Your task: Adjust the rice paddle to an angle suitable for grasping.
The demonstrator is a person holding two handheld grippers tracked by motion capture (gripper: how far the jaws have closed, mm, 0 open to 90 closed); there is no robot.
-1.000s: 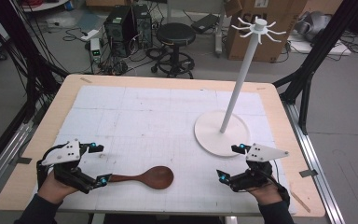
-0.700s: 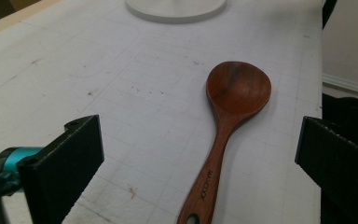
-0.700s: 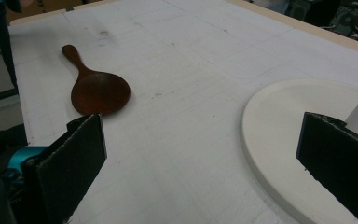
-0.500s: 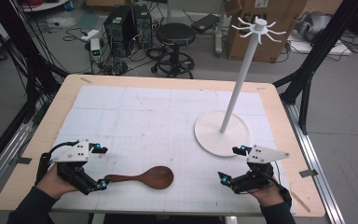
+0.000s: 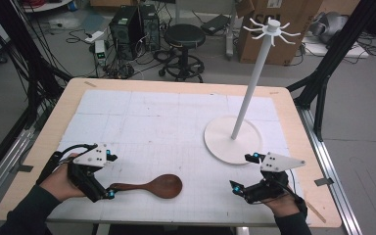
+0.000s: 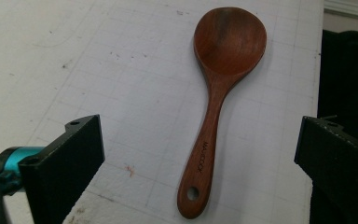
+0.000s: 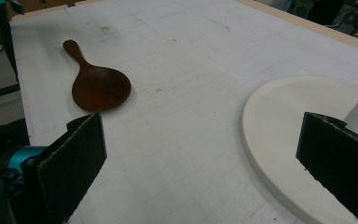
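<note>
My left tongs (image 5: 108, 175) have slid in along the spoon's (image 5: 152, 186) handle since the earlier frame and now straddle it, wide, not touching. The spoon lies flat near the table's (image 5: 186, 85) front edge. My right tongs (image 5: 242, 172), also wide, rest beside the stand (image 5: 235, 139).

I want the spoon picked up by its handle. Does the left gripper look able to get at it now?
Probably yes. The left gripper is open, the wooden spoon lies flat with its handle between the jaws, and nothing blocks the way.
</note>
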